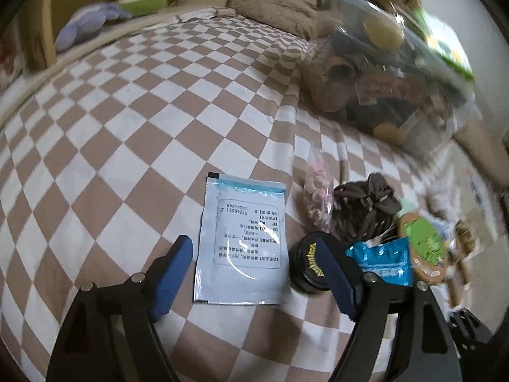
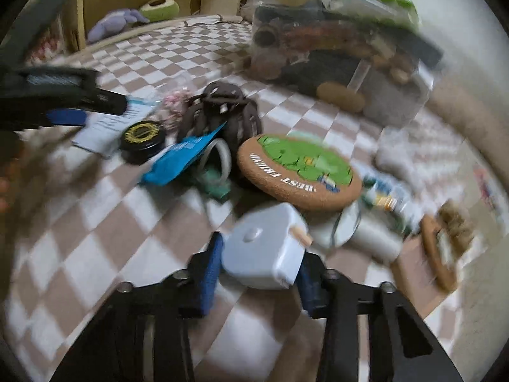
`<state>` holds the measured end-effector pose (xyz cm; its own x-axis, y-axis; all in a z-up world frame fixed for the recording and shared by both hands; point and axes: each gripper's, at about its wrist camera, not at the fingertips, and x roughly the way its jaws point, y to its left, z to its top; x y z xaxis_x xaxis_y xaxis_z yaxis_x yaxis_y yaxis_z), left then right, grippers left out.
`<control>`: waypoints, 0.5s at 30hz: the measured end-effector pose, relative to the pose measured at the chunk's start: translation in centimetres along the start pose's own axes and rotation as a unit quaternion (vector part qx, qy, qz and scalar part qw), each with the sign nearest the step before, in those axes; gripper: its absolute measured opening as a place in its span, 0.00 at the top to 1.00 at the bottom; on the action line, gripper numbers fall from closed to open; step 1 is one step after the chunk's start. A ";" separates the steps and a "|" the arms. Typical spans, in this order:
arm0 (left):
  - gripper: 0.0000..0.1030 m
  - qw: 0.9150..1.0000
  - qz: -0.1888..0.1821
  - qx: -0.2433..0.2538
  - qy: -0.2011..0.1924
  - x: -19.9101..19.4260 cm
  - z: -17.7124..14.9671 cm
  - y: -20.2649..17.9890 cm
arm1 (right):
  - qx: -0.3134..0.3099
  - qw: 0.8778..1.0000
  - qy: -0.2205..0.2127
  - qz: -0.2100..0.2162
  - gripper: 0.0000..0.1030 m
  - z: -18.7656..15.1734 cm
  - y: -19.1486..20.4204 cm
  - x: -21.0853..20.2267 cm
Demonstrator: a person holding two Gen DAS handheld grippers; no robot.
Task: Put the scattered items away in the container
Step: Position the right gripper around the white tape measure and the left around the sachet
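My left gripper (image 1: 254, 270) is open, its blue pads either side of a pale blue sachet (image 1: 243, 245) lying flat on the checked bedsheet (image 1: 127, 127). A black round tin (image 1: 307, 267) sits by the right pad. My right gripper (image 2: 257, 270) is shut on a white square box (image 2: 267, 245), held just above the sheet. Scattered items lie ahead: a brown scrunchie bundle (image 2: 222, 111), a blue packet (image 2: 184, 156), a cork coaster (image 2: 299, 168) with a green picture, and the black tin (image 2: 143, 137). The clear plastic container (image 2: 343, 41), full of items, stands at the back right.
A bag of pink hair ties (image 1: 315, 191) lies beside the scrunchies. A wooden brush (image 2: 445, 245) and a roll of white tape (image 2: 366, 232) lie at the right. Plush toys (image 1: 92, 22) sit by the wooden headboard. The left gripper shows in the right wrist view (image 2: 66, 108).
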<state>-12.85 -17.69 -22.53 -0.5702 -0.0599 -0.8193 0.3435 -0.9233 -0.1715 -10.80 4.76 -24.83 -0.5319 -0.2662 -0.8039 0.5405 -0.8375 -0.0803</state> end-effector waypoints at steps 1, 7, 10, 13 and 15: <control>0.23 1.000 0.010 0.011 0.000 0.3 0.0 -0.2 | 0.007 1.000 0.003 0.012 0.69 -0.4 -0.1 -0.3; 0.22 0.999 0.037 0.015 -0.006 1.3 0.3 0.5 | 0.029 0.997 0.015 0.065 0.69 -2.2 -0.2 -2.2; 0.18 1.000 0.026 0.007 -0.014 1.3 0.4 0.6 | 0.030 0.995 0.031 0.094 0.69 -3.1 0.1 -3.0; 0.14 1.000 0.021 0.012 -0.016 1.6 0.3 0.1 | 0.020 0.992 0.047 0.116 0.69 -4.0 0.7 -4.0; 0.14 0.999 0.027 0.017 -0.019 1.9 0.4 -0.2 | 0.015 0.990 0.055 0.128 0.69 -4.8 1.1 -4.9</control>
<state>-14.28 -17.75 -23.85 -0.5792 -0.1245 -0.8056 0.3504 -0.9304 -0.1081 -4.44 7.39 -23.79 -0.3059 -0.4194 -0.8547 0.6271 -0.7643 0.1505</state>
